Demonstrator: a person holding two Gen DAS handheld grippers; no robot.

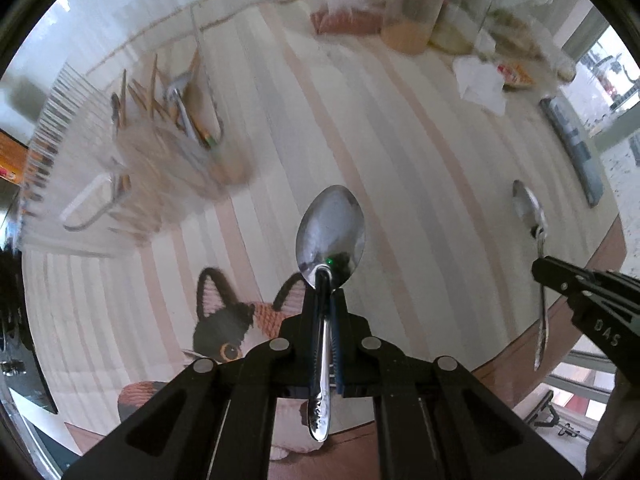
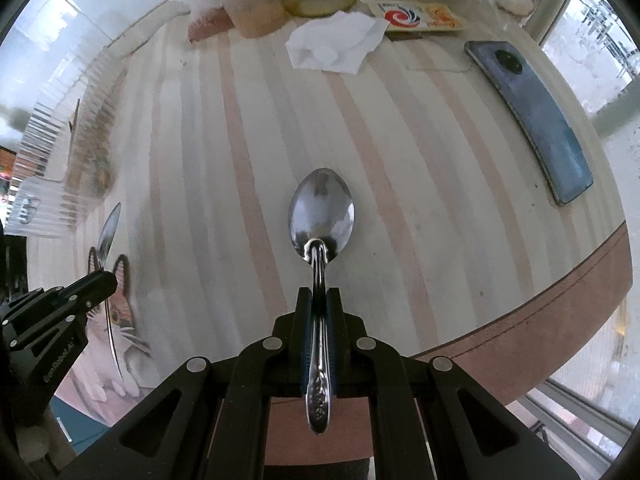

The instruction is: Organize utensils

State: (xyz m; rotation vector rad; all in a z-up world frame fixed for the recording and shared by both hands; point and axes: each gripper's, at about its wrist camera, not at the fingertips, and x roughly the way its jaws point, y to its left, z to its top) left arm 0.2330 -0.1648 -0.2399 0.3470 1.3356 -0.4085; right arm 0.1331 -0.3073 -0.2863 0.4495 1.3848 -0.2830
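Left gripper [image 1: 325, 294] pinching shiny steel spoon [image 1: 330, 229] by the neck, bowl ahead of the fingertips, embossed handle running back between the pads. Right gripper [image 2: 319, 294] clamped on second shiny steel spoon [image 2: 321, 211] the same way, bowl forward, handle trailing back. Both held over striped cream-and-pink tablecloth [image 2: 240, 128] with cat print. Ahead-left of left gripper: blurred clear ribbed plastic utensil holder [image 1: 132, 168] with chopsticks and cutlery inside. Ahead of right gripper: crumpled white tissue [image 2: 334, 46]; ahead-right, blue-grey smartphone [image 2: 536, 120] lying face down. Jars at far edge, blurred.
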